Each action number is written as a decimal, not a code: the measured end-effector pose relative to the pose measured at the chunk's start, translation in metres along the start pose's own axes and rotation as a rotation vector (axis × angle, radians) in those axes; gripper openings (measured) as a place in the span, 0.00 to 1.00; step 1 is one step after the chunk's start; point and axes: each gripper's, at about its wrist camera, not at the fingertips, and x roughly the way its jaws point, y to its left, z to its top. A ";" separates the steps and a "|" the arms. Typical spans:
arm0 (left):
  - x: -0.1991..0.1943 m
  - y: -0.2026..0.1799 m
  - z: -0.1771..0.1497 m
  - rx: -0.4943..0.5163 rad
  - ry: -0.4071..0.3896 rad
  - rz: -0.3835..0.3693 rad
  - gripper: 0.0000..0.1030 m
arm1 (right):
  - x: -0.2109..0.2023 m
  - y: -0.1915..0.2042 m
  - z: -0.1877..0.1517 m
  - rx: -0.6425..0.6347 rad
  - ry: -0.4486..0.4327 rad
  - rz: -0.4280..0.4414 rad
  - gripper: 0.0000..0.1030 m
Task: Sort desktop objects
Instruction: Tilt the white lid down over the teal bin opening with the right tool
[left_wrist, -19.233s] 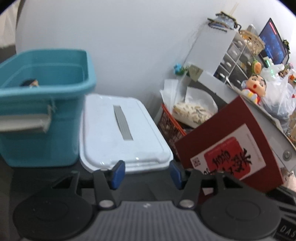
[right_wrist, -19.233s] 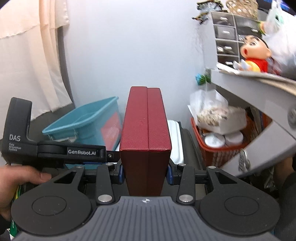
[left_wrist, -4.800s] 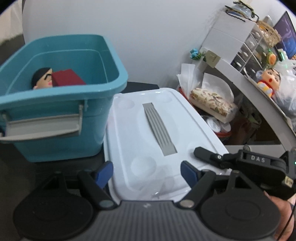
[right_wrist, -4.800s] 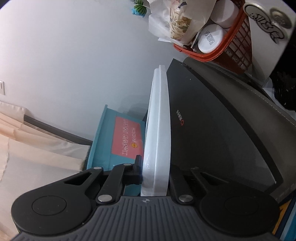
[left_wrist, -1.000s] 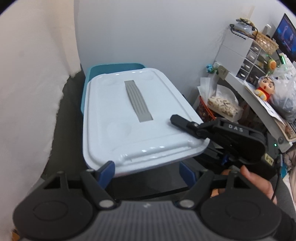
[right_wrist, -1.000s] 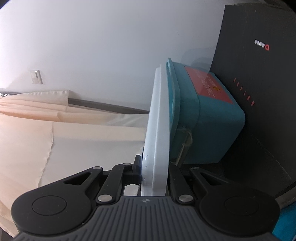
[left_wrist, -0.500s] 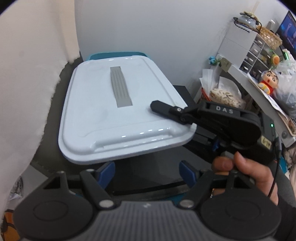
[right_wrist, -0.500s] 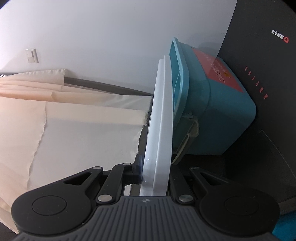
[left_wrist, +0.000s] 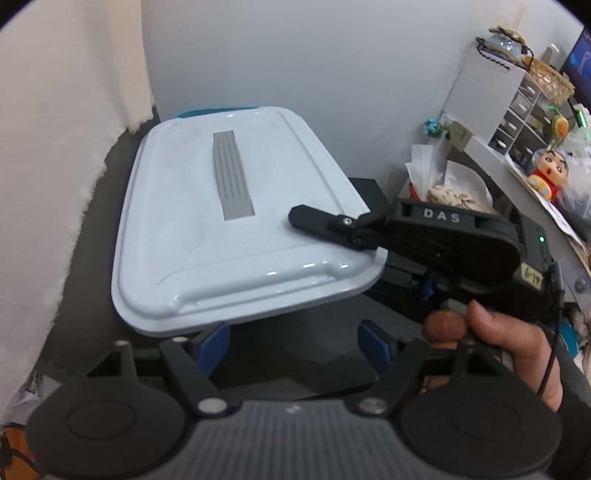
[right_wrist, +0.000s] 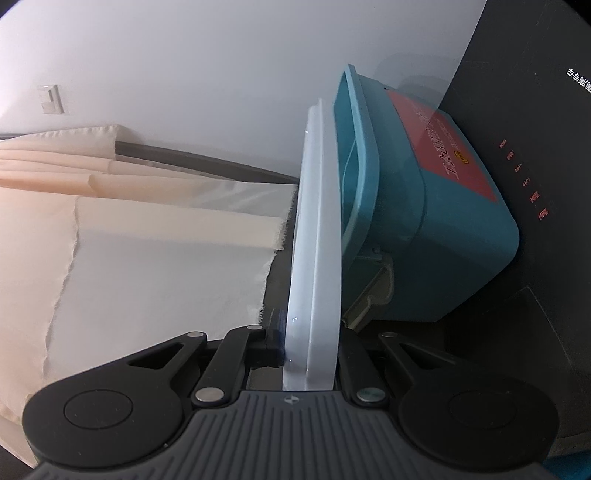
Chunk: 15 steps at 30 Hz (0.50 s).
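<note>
Clamped edge-on between the 2 black fingers of the right gripper (right_wrist: 310, 350) is 1 smooth, glossy white plastic lid (right_wrist: 314, 258), a rounded rectangle with a raised rim; the jaws are pressed tight against its thin edge. In the left wrist view the same lid (left_wrist: 236, 221) is seen from above, carried over 1 teal plastic storage bin (left_wrist: 218, 110), of which only a sliver of the far rim is exposed. Set into the lid's top is 1 ribbed grey strip (left_wrist: 232, 175), and shallow round dimples are moulded near the corners. In the right wrist view the teal bin (right_wrist: 424, 221) is shown from the side, with rounded corners, 1 red label (right_wrist: 443, 147) on its wall and 1 grey latch handle (right_wrist: 373, 288) at its end; the lid stands just beside the bin's open mouth, a narrow gap being left between them.

The left gripper (left_wrist: 295, 341) is held wide open with nothing between its 2 blue-padded fingers (left_wrist: 212, 341), below the lid's near edge. The right gripper's black body (left_wrist: 443, 240) is gripped by 1 hand (left_wrist: 498, 343).

A matte black surface (right_wrist: 517, 350) is seen under the bin, and pale cream curtain fabric (right_wrist: 129, 258) hangs to one side. On the cluttered shelf to the right, 1 cartoon boy figurine in red (left_wrist: 546, 173) and 1 woven basket (left_wrist: 550, 75) are visible.
</note>
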 end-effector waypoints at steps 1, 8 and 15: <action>0.002 0.000 0.000 -0.001 0.001 -0.002 0.77 | 0.001 -0.001 0.001 0.001 0.005 -0.006 0.09; 0.005 0.006 0.007 -0.008 -0.009 0.008 0.77 | 0.004 -0.010 0.002 0.029 0.018 -0.007 0.09; 0.005 0.009 0.004 -0.005 -0.010 -0.011 0.78 | 0.010 -0.016 0.005 0.080 0.016 0.009 0.09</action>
